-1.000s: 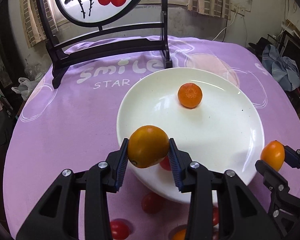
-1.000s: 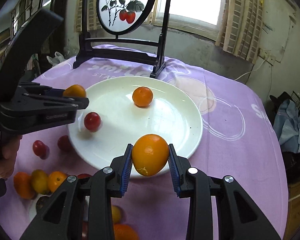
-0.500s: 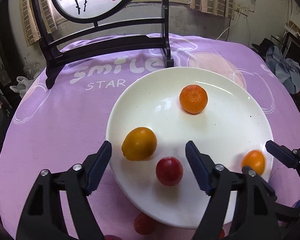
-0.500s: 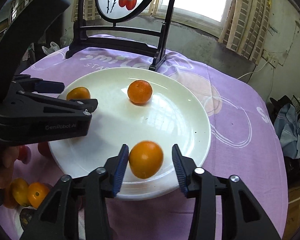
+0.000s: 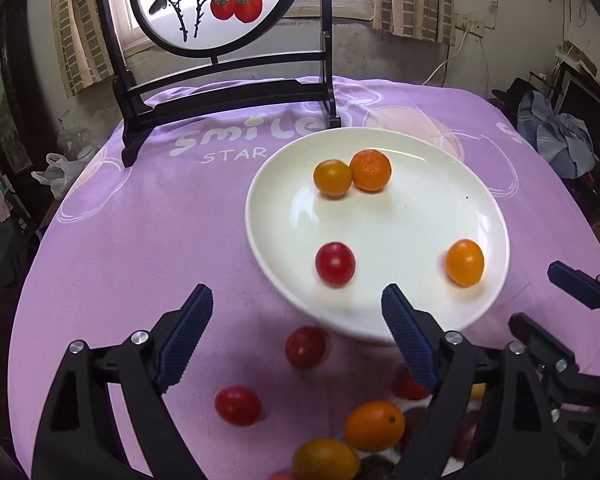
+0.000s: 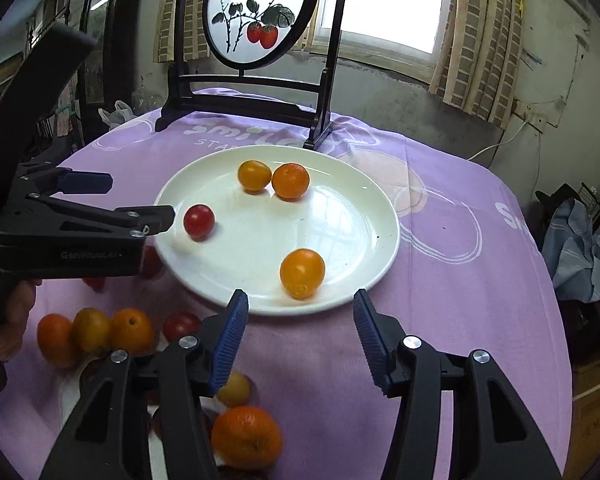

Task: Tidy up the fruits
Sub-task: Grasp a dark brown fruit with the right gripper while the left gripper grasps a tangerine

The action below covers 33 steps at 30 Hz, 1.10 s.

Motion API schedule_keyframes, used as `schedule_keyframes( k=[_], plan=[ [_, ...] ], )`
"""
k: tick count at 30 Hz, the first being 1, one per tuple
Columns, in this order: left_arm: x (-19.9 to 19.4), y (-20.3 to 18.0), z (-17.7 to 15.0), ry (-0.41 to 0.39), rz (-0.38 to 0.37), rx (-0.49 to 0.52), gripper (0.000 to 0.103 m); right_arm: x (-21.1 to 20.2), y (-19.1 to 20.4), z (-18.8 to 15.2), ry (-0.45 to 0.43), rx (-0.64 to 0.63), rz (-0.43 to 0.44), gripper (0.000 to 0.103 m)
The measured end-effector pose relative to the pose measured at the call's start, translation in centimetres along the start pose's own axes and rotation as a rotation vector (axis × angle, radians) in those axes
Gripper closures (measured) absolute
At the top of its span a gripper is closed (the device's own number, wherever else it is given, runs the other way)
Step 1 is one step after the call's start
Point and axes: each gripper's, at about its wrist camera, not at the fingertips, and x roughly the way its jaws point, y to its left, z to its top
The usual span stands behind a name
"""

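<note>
A white plate (image 5: 400, 312) (image 6: 360, 196) on the purple cloth holds a mandarin (image 5: 370, 170) (image 6: 290, 181) touching a yellow-orange kumquat (image 5: 332, 178) (image 6: 254, 175), a red cherry tomato (image 5: 335, 264) (image 6: 199, 221) and another orange kumquat (image 5: 464, 262) (image 6: 302, 273). My left gripper (image 5: 296, 332) is open and empty at the plate's near-left rim. My right gripper (image 6: 298, 336) is open and empty at the plate's near edge, just behind the orange kumquat.
Loose cherry tomatoes (image 5: 305, 346) (image 5: 237, 405) and kumquats (image 5: 374, 425) (image 6: 132, 330) lie on the cloth near the plate. A mandarin (image 6: 246, 436) lies under my right gripper. A black-framed round painted screen (image 5: 220, 92) (image 6: 260, 12) stands behind the plate.
Both grippers let go of their kumquats onto the plate and pulled back, jaws open wide. The left kumquat rolled up against the mandarin.
</note>
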Motion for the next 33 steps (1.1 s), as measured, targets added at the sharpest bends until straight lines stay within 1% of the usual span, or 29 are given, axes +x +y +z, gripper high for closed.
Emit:
schedule_keyframes(
  k=[3,5,10,13,17,20,24,28,31,33],
  plan=[
    [-1.9,0.7,-2.2,-0.001,0.004,-0.003,0.018,-1.7,-0.2,-1.8,0.001,0.029,0.004,0.042],
    [-3.1,1.0,-3.6,-0.001,0.001,-0.005,0.018,-2.5,-0.2,-2.9,0.006,0.041,0.013,0.041],
    [-5.9,1.7,-7.2,-0.015,0.022,0.012,0.016,-4.1,0.5,-5.8,0.025,0.06,0.041,0.038],
    [-7.1,2.0,-9.2,-0.022,0.022,0.016,0.014,-4.9,1.1,-7.5,0.038,0.056,0.053,0.037],
    [-7.6,2.4,-11.5,-0.02,0.005,0.001,0.013,-5.4,1.7,-9.4,0.069,0.048,0.06,0.037],
    [-7.4,2.4,-12.4,-0.023,0.011,0.001,0.013,-5.3,2.3,-10.5,0.095,0.043,0.065,0.037],
    [-6.7,2.4,-12.9,-0.016,0.014,0.003,0.013,-4.6,2.8,-11.0,0.132,0.042,0.071,0.037],
    [-5.9,2.8,-13.0,0.003,0.008,-0.021,0.013,-4.0,2.9,-10.7,0.137,0.057,0.076,0.037],
    [-5.4,3.3,-13.1,0.006,0.009,-0.039,0.013,-3.1,3.2,-10.6,0.161,0.056,0.077,0.037],
    [-5.0,3.4,-13.2,0.013,-0.003,-0.041,0.011,-2.6,3.2,-10.4,0.17,0.052,0.067,0.037]
  ],
)
